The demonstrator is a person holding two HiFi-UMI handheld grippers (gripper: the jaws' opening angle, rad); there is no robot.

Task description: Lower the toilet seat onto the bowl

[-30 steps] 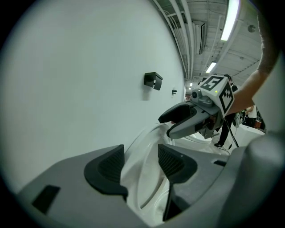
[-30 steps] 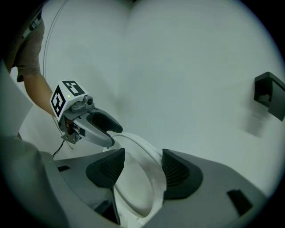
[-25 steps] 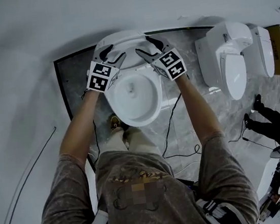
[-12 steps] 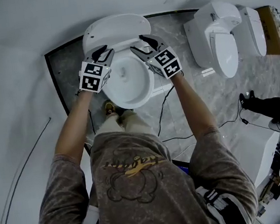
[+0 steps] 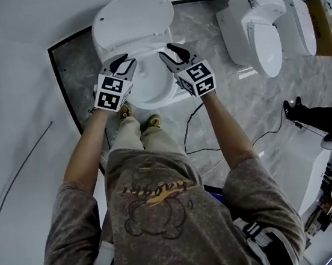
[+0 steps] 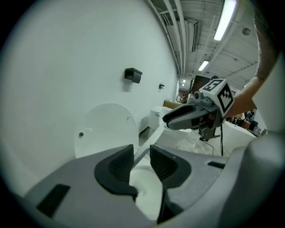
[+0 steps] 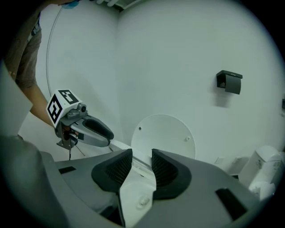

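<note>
Seat [image 7: 138, 191]: raised off the bowl [image 5: 150, 102] and hinged at the bowl's rear edge. I cannot judge from the head view how steeply it tilts.
Lid [image 5: 133, 18]: upright against the wall, behind the seat and apart from it.
Left tongs [image 5: 122, 62]: at the seat's left edge, with the jaws drawn in. A thin white rim runs between the pads, and it looks pinched, though the contact is hard to read.
Right tongs [image 5: 169, 54]: at the seat's right edge, with the jaws closing. The seat's white slab fills the gap and both pads are already on it.
Step in hand: I judge this as securing both grips before the swing down, so the lowering itself is not yet done.
How to do it well: I should let the right jaws finish closing before I move. The 2 tongs should stay level with each other so the seat does not twist on its hinge. I should follow the hinge's arc down and forward, not pull straight down.
Grip care: the plastic is smooth and may slip, so I should hold the rim deep in the ribbed pads.
Finish: I should ease the seat onto the bowl's rim and let go only once it rests flat.
Risk: letting go early would let the seat slam down.
</note>
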